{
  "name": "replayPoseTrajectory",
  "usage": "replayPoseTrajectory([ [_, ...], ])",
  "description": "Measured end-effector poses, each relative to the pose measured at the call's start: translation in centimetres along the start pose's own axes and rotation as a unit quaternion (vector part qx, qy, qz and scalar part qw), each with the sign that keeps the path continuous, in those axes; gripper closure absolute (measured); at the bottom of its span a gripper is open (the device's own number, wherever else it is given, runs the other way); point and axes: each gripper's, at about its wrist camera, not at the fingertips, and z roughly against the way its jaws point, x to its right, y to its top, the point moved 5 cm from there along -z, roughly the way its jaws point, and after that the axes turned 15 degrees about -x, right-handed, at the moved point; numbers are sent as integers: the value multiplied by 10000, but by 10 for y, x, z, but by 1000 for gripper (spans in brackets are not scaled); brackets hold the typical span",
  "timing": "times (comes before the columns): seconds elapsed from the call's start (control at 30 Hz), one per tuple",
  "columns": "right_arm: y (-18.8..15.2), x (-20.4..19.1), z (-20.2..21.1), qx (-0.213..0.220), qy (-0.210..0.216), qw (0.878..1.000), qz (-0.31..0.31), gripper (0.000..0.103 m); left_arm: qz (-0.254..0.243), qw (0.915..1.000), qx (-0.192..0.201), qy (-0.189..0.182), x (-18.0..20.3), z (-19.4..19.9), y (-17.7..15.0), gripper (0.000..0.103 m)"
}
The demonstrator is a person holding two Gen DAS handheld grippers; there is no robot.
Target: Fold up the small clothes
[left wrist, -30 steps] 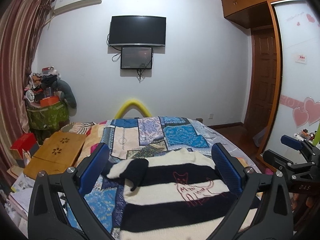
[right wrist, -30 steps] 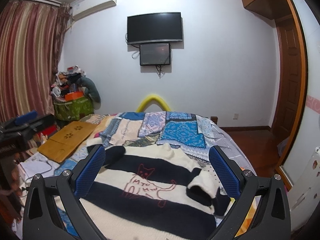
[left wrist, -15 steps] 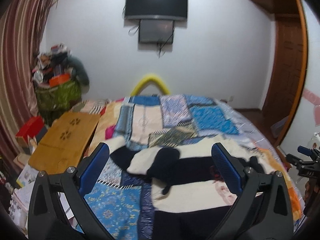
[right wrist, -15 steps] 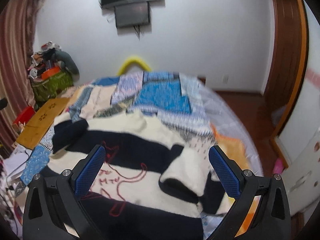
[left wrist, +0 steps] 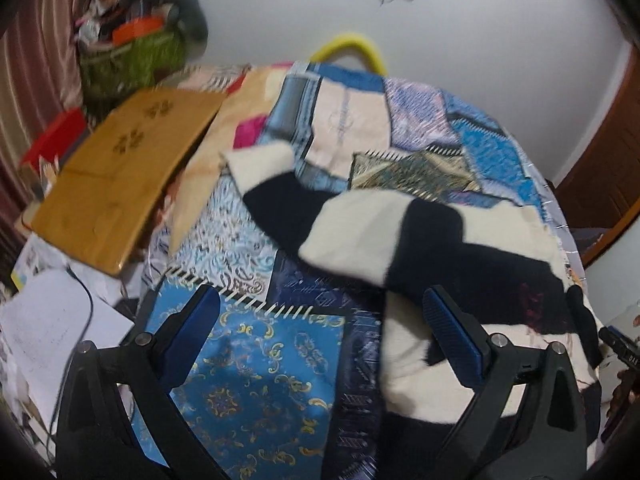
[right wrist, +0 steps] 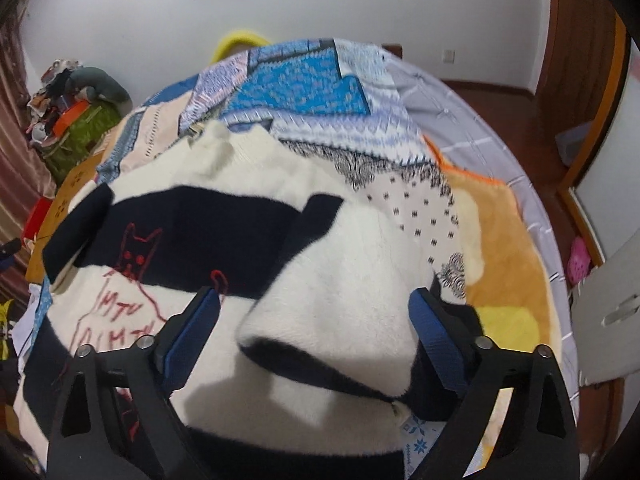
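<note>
Knitted and thick, the striped sweater (right wrist: 224, 216) lying flat on the quilt (left wrist: 256, 364) looks soft and floppy to me, so I aim my right gripper (right wrist: 316, 332), jaws wide and just narrowing, at its sleeve (right wrist: 340, 304), left gripper (left wrist: 320, 336) wide, empty.

Bedding: blue-and-cream patchwork quilt (left wrist: 352, 128) spread ahead of and beneath the fingers | Far left: tan wooden lap desk (left wrist: 120, 184) with paw-print cut-outs, tilted | Beyond it: green fabric bin (left wrist: 132, 60) heaped with clutter | Right: orange plush blanket (right wrist: 504, 248) | Far edge: yellow foam arch (left wrist: 348, 46) | Backdrop: white wall (left wrist: 480, 32)
</note>
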Motion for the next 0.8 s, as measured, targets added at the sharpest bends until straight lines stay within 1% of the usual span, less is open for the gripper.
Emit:
replayPoseTrajectory([
  [0.03,3,-2,-6,-36,10,10000,-1,18,44,10000,-58,11,-3,-6,2,0],
  [0.17,4,-4,-18,-153,128,9998,54,28,104,9995,-289,71,-7,-30,14,0],
  [0.23,4,-5,-25,-257,247,9993,103,37,149,9992,-354,62,-9,-39,19,0],
  [0.27,4,-6,-28,-308,293,9990,144,38,177,9990,-398,31,-9,-46,24,0],
  [0.33,5,-7,-32,-343,329,9987,188,47,235,9985,-493,10,-10,-57,30,0],
  [0.37,4,-7,-32,-347,348,9986,200,50,277,9982,-539,5,-11,-61,32,1],
  [0.43,5,-5,-31,-307,370,9986,210,63,390,9970,-660,-75,-13,-72,36,8],
  [0.47,6,-4,-30,-275,383,9986,220,66,435,9961,-754,-130,-13,-79,39,11],
  [0.5,6,-3,-28,-239,385,9987,235,71,478,9954,-817,-130,-13,-85,42,15],
  [0.53,7,-2,-27,-214,377,9988,247,77,511,9952,-837,-77,-14,-89,44,17],
  [0.57,8,0,-25,-174,330,9990,258,81,542,9947,-870,29,-15,-95,48,22],
  [0.6,9,2,-23,-134,267,9992,254,86,564,9940,-926,124,-16,-101,51,26],
  [0.7,14,12,-17,8,165,9996,221,88,639,9924,-1033,205,-19,-113,57,32],
  [0.77,16,20,-11,104,61,9997,189,89,767,9906,-1129,98,-22,-123,61,35],
  [0.8,17,25,-9,143,-4,9998,170,89,829,9897,-1164,19,-22,-127,62,40],
])
